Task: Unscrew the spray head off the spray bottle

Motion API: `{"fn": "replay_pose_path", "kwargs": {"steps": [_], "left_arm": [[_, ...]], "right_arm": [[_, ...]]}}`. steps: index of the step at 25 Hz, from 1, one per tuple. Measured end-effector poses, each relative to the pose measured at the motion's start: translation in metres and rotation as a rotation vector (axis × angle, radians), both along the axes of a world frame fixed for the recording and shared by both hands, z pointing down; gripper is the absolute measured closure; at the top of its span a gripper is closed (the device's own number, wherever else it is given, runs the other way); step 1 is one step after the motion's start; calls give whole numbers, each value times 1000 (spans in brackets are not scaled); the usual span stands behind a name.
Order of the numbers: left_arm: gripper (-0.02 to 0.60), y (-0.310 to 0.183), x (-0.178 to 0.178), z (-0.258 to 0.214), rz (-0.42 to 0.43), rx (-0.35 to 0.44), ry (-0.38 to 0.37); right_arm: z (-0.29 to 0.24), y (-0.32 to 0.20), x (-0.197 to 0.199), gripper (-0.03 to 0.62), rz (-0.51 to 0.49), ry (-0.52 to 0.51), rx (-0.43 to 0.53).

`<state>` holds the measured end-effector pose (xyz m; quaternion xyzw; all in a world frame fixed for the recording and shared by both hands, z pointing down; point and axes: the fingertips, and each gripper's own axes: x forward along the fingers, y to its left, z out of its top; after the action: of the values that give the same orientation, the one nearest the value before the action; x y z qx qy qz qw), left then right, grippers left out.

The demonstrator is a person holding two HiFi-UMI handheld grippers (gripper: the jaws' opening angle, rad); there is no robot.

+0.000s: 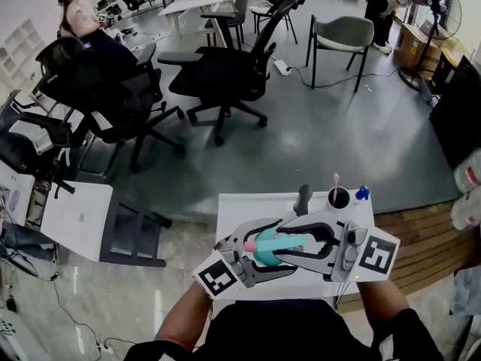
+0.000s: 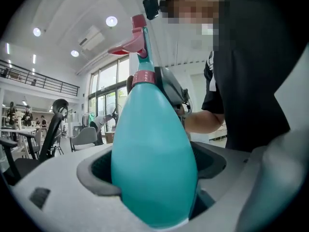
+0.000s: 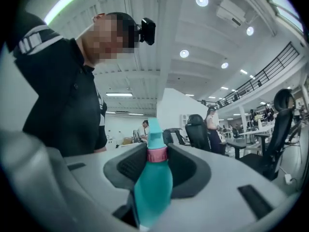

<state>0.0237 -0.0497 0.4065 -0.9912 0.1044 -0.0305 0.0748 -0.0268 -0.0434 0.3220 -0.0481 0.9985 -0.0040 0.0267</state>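
A teal spray bottle (image 1: pixel 268 251) with a pink collar and a pink spray head (image 1: pixel 249 244) is held in the air above the white table (image 1: pixel 240 209). My left gripper (image 1: pixel 284 260) is shut on the bottle's wide body (image 2: pixel 154 158), which fills the gap between its jaws. In the left gripper view the pink trigger head (image 2: pixel 133 42) stands above the collar (image 2: pixel 143 77). My right gripper (image 1: pixel 259 238) reaches in from the right, and its pads sit against both sides of the pink collar (image 3: pixel 157 154). The two grippers cross over each other.
At the table's far edge stand a black cup (image 1: pixel 338 197) with a pink stick in it, a small blue thing (image 1: pixel 362 193) and a dark grey handle (image 1: pixel 303 198). Black office chairs (image 1: pixel 225 74) stand on the grey floor beyond. Wooden boards (image 1: pixel 421 232) lie to the right.
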Motion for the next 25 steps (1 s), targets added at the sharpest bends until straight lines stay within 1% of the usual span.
{"fn": "replay_pose_path", "kwargs": {"steps": [2,5,6,8,11,13,15,20,21,23,25], "left_arm": [[126,-3,-1,2,-27,-43,10],[126,-21,-7,12,-146,-88,-8],[127,-28,-10,18,-192,-90,-19],[127,-38,-17,27,-264,-69,-52],[127,-46,-21,30,-330,-41,-103],[127,-48,-21,32,-350,-32,-122],[127,-47,-20,33,-358,-20,-136],[127,-45,-17,34,-357,6,-160],[127,-45,-17,35,-360,7,-164],[127,-45,-19,40,-375,2,-172],[126,-45,-21,43,-385,-2,-174]], "right_arm": [[-1,-3,1,451,19,-10,22],[3,-15,2,445,137,-5,85],[6,-18,3,437,176,8,96],[11,-25,4,407,243,24,95],[11,-33,4,388,333,19,87],[8,-38,3,385,375,15,89],[7,-40,1,377,396,17,87],[12,-38,-7,368,393,64,81],[14,-38,-8,372,394,73,83],[15,-38,-8,413,398,79,83],[14,-38,-7,424,398,75,81]]}}
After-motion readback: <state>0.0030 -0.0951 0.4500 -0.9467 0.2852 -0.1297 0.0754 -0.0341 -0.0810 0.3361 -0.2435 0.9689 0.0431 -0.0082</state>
